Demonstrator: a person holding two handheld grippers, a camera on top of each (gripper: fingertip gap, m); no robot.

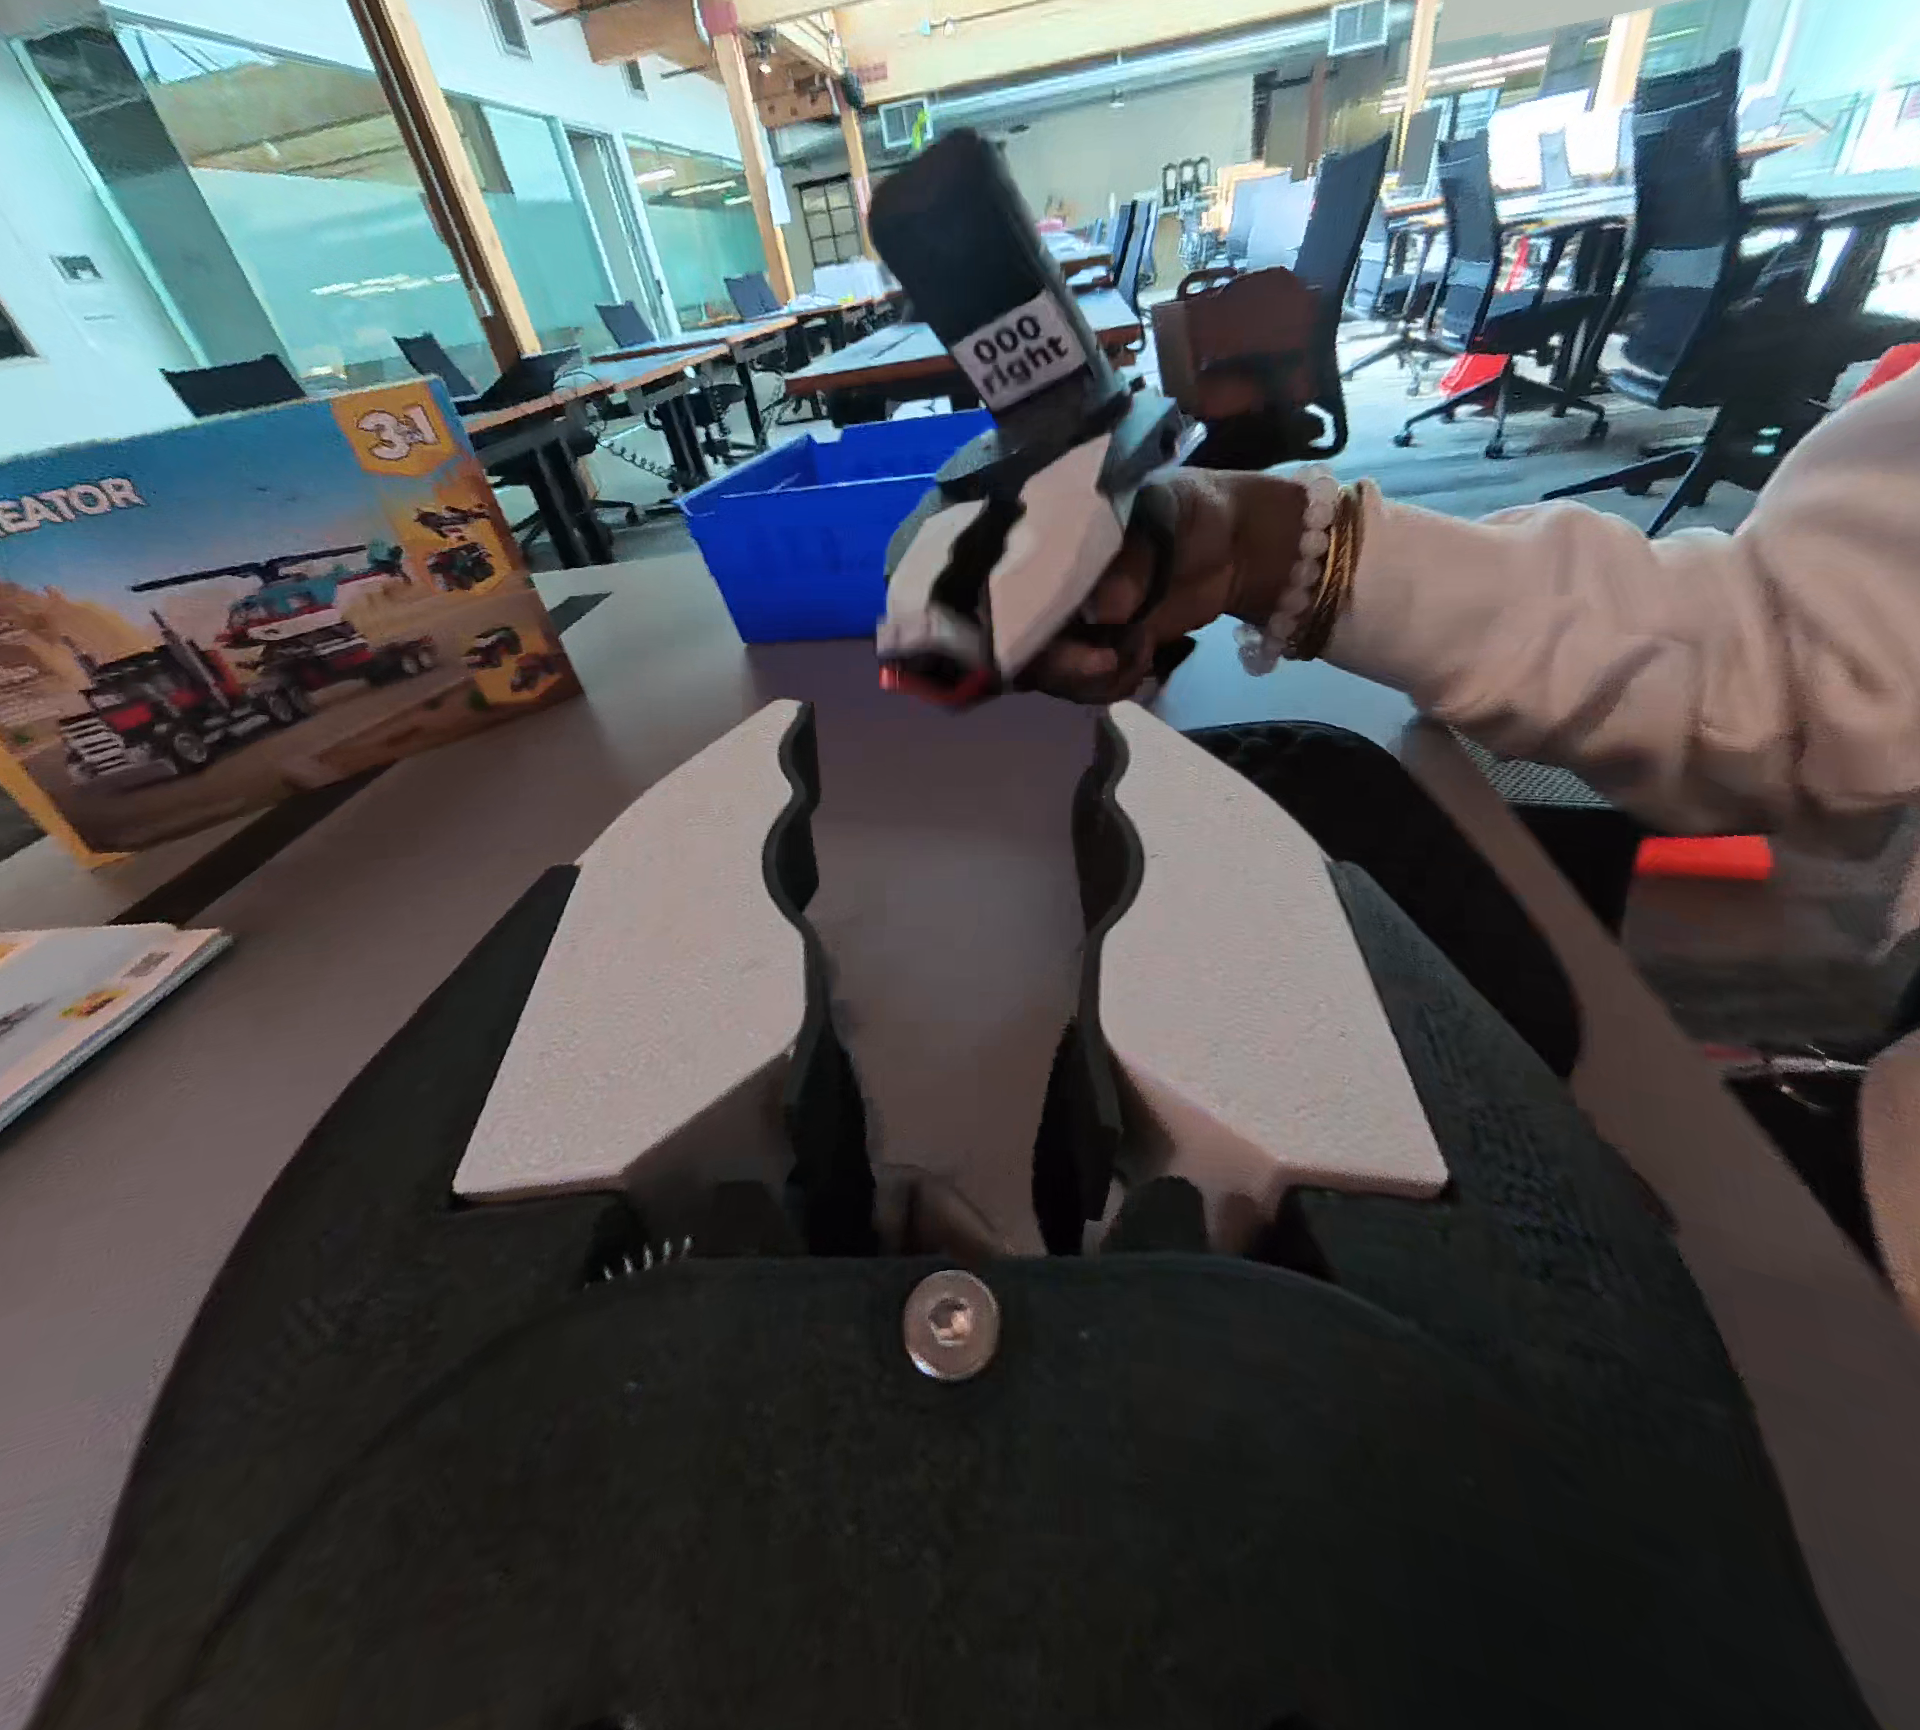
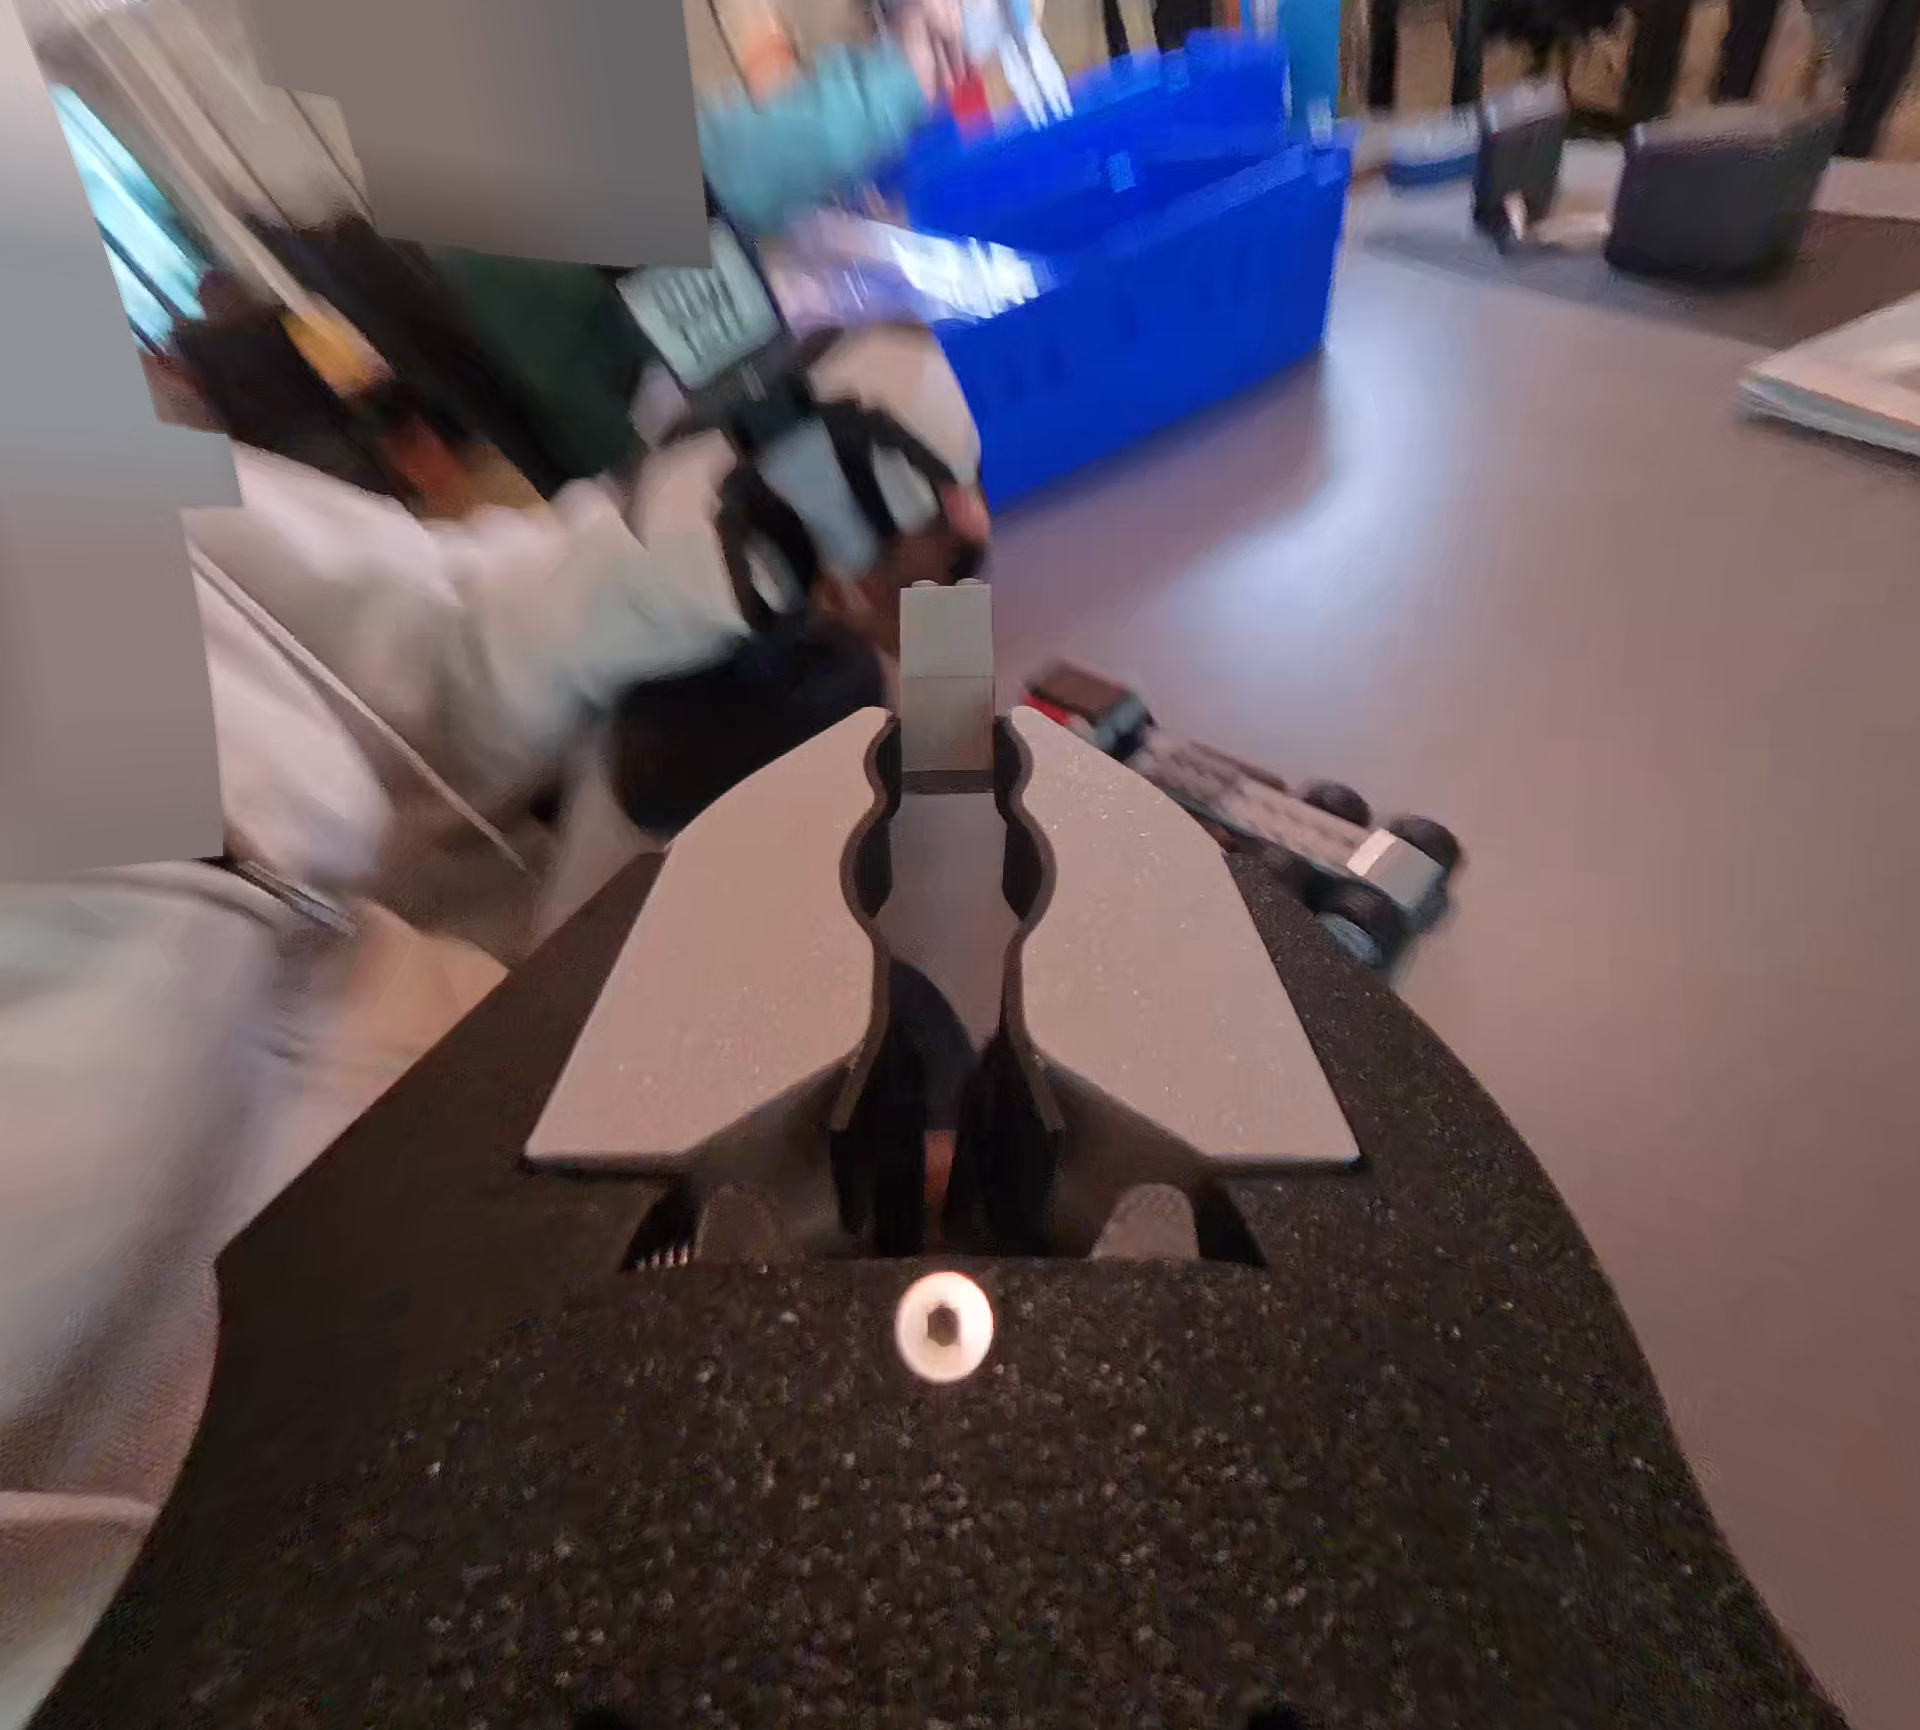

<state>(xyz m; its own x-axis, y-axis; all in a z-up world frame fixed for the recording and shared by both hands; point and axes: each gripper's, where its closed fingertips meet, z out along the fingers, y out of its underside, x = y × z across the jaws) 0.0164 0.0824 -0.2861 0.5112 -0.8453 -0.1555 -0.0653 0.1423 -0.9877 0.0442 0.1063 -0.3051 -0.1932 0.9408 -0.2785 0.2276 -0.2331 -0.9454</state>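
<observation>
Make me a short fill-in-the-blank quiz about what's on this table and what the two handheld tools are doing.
1. The bin on the table is coloured ____.
2. The right gripper has its jaws shut on a grey ____.
3. The left gripper has jaws that stand ____, nothing between them.
4. The toy box beside the bin stands ____.

Missing words: blue; brick; open; upright

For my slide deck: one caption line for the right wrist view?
Right gripper clamps a grey brick above a table, blue bin behind.
</observation>
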